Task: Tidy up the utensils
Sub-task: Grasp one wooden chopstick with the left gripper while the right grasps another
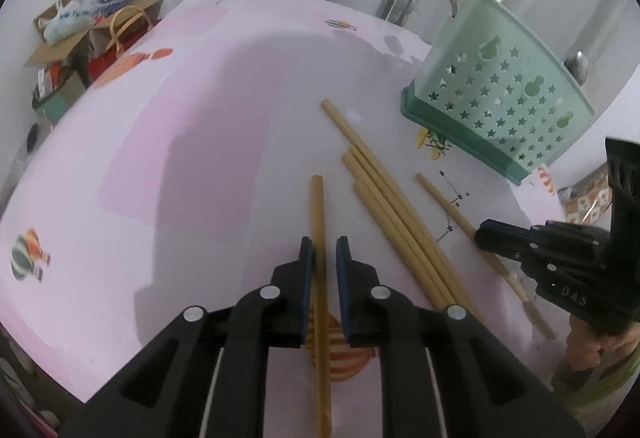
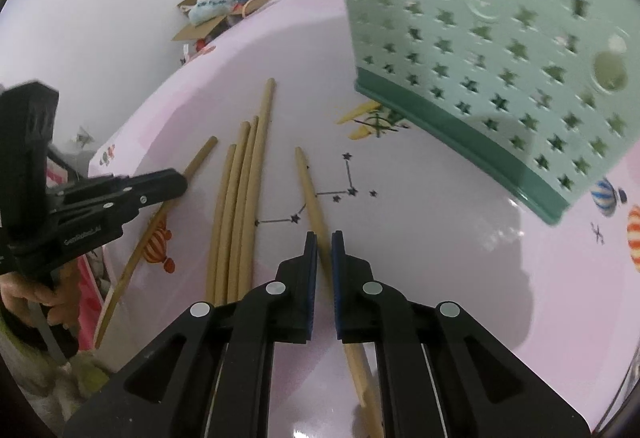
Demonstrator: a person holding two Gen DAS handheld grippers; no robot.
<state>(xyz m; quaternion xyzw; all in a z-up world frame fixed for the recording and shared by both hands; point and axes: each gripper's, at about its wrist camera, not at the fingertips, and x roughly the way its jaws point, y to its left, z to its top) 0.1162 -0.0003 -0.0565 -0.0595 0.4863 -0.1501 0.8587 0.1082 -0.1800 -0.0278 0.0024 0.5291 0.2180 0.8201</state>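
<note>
**Two chopsticks pinched, four still loose**

While each gripper clamps one wooden chopstick, the rest lie free on the pink tablecloth (image 1: 200,157). The left gripper (image 1: 325,258) has its jaws narrowed onto the left chopstick (image 1: 317,205); the right gripper (image 2: 324,252) is likewise closed on the right chopstick (image 2: 310,189). Between them, a bundle of four chopsticks (image 1: 384,197) lies side by side. The green star-punched utensil holder (image 1: 504,89) stands towards the cloth's far right edge. These sticks look light, stiff and smooth, so a mid-length grip probably limits swinging or slipping.
</note>
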